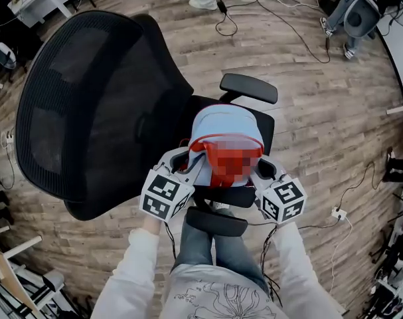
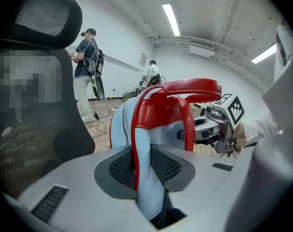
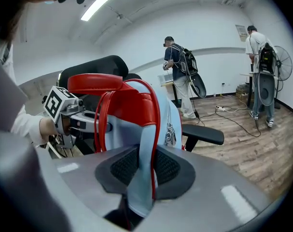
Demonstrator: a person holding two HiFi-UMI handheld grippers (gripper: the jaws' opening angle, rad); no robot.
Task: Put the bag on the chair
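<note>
A light blue bag (image 1: 224,126) with red trim and a red top handle hangs over the seat of the black mesh office chair (image 1: 88,98), between its armrests (image 1: 249,87). Whether it rests on the seat I cannot tell. My left gripper (image 1: 188,159) is shut on the bag's left strap; in the left gripper view the blue, red-edged strap (image 2: 144,153) is pinched between the pads (image 2: 121,166). My right gripper (image 1: 257,168) is shut on the other strap (image 3: 142,158) of the bag (image 3: 132,115). The two grippers face each other across the bag (image 2: 158,117).
The chair's near armrest (image 1: 216,221) lies just in front of my legs. Cables and power strips (image 1: 337,212) trail over the wooden floor. People stand at the far side of the room (image 3: 177,76), next to a fan (image 3: 264,88) and desks.
</note>
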